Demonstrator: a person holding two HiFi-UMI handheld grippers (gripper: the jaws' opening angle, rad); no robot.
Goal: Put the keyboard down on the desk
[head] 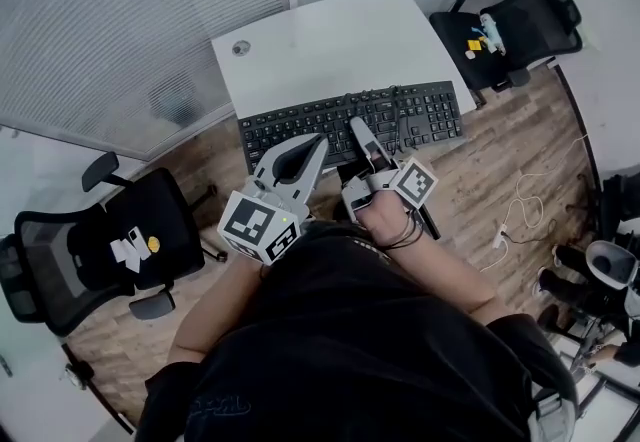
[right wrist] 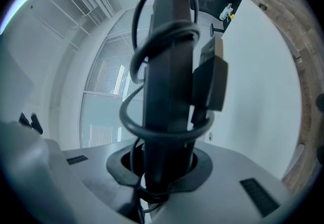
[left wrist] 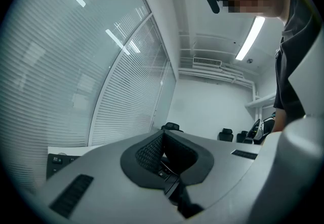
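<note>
The black keyboard point(head: 330, 120) hangs over the front edge of the white desk point(head: 320, 40), keys facing up in the head view. My right gripper point(head: 362, 130) is shut on its near edge around the middle. In the right gripper view the keyboard point(right wrist: 164, 66) stands edge-on between the jaws of the right gripper point(right wrist: 162, 167), with its cable point(right wrist: 134, 66) looped round it and the USB plug point(right wrist: 212, 81) hanging beside it. My left gripper point(head: 318, 142) sits just below the keyboard's left half, shut and holding nothing. The left gripper point(left wrist: 162, 134) points upward, and a keyboard corner point(left wrist: 55, 159) shows at lower left.
A black office chair point(head: 100, 250) stands at the left with small items on its seat. Another chair point(head: 510, 25) at the upper right also carries objects. A white cable point(head: 520, 200) lies on the wood floor at the right. Window blinds point(head: 120, 20) run along the left side.
</note>
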